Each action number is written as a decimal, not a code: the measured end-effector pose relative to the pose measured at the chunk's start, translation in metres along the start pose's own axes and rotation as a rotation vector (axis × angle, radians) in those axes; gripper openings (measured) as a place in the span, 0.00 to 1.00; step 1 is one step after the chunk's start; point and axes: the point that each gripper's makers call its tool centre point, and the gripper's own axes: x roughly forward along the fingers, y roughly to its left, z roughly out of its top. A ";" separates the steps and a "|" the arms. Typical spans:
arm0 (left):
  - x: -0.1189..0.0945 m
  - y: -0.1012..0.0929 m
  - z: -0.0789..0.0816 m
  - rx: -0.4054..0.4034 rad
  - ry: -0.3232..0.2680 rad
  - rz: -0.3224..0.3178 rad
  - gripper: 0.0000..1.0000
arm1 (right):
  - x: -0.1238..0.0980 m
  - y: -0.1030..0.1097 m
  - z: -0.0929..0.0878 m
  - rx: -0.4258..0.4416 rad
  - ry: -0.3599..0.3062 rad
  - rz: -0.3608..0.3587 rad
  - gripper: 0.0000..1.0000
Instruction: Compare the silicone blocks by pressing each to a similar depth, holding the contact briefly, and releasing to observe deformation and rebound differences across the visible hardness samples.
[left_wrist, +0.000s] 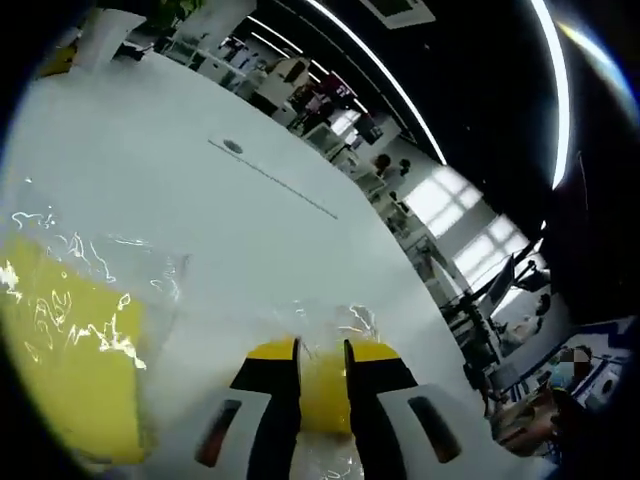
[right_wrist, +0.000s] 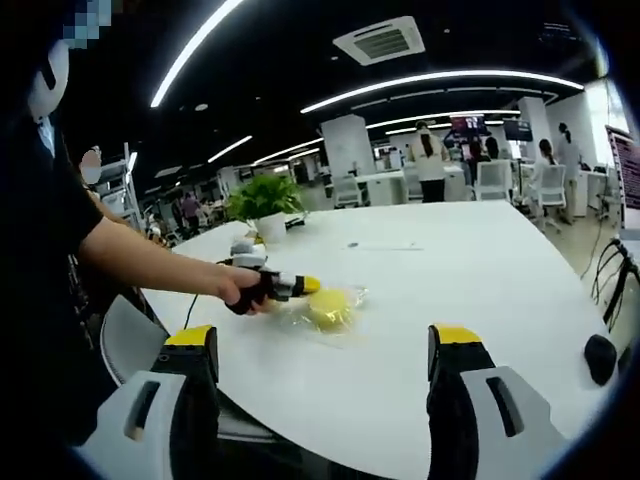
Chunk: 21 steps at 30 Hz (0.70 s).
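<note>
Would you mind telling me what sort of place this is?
Probably an open-plan office: a large white table, ceiling strip lights, office chairs behind, and a potted plant.

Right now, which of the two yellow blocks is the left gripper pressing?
The smaller yellow block, squeezed between the left gripper jaws. The larger yellow block lies untouched in its clear wrap, off to the side.

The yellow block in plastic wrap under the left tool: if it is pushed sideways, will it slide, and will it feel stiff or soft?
The yellow block sits squeezed between the left tool, so it probably gives a little. Its wrap looks glossy and crinkled on a smooth white table, so it may slide easily. It looks small, likely light.
</note>
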 end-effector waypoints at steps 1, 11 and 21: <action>-0.004 -0.001 0.000 0.029 0.001 0.002 0.14 | 0.000 -0.001 -0.001 0.000 0.004 -0.002 0.79; -0.055 -0.005 0.030 0.271 -0.042 -0.007 0.15 | 0.033 0.003 -0.011 -0.001 0.034 0.021 0.76; -0.119 -0.014 0.074 0.526 -0.116 -0.049 0.22 | 0.072 0.001 -0.011 0.025 0.030 0.050 0.76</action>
